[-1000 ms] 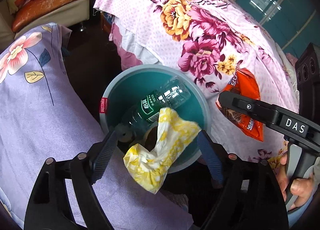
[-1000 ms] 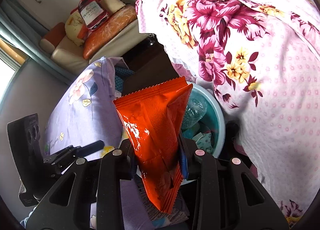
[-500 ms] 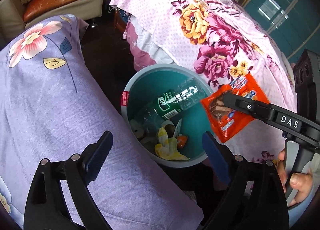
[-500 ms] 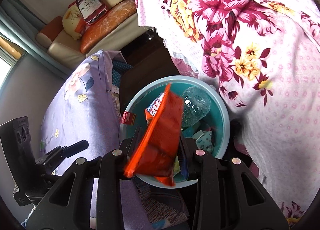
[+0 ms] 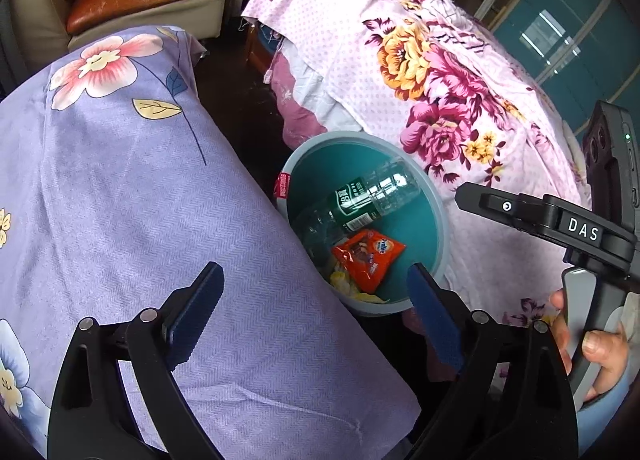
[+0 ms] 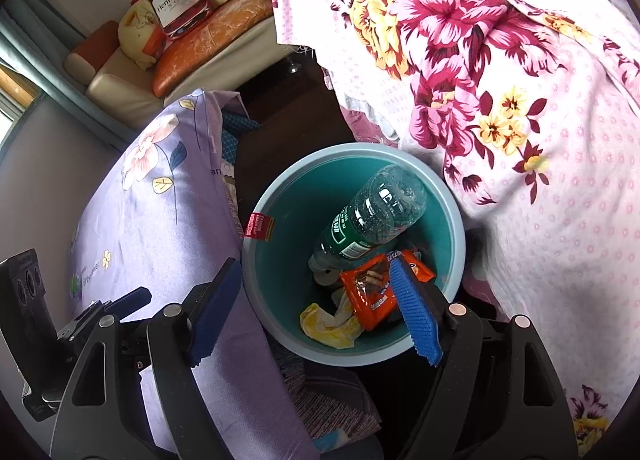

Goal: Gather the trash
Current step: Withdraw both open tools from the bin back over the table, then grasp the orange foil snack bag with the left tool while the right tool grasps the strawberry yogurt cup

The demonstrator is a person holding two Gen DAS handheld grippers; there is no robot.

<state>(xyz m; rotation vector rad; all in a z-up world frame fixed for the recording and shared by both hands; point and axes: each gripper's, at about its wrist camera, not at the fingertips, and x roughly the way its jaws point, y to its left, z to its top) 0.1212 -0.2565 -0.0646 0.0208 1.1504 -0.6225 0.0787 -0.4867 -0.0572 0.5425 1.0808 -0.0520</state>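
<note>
We are hovering the right gripper (image 6: pixel 316 308) over the teal bin (image 6: pixel 452 204) at the centre of the right wrist view; its jaws have just been opening and are now released, with nothing between the ribbed blue pads (image 6: pixel 414 312). The glossy orange snack wrapper (image 6: pixel 374 292) is lying loose inside the bin, low in the frame, on top of a crumpled yellow paper wad (image 6: pixel 326 322) and beside a clear, ridged plastic bottle (image 6: pixel 368 220) with a green label, leaning neck-down against the bin wall. We judge this drop complete.

In the left wrist view we are keeping the left gripper (image 5: pixel 314 310) spread wide and empty at the lower centre, over the lilac woven bedcover (image 5: pixel 120 196) next to the bin, likely so it is ready for more trash. The bin is standing in the dark gap between that cover and the pink floral quilt (image 5: pixel 452 72) at upper right, within reach of both grippers. A hand (image 5: pixel 592 344) is gripping the right tool's handle at the lower right edge.
</note>
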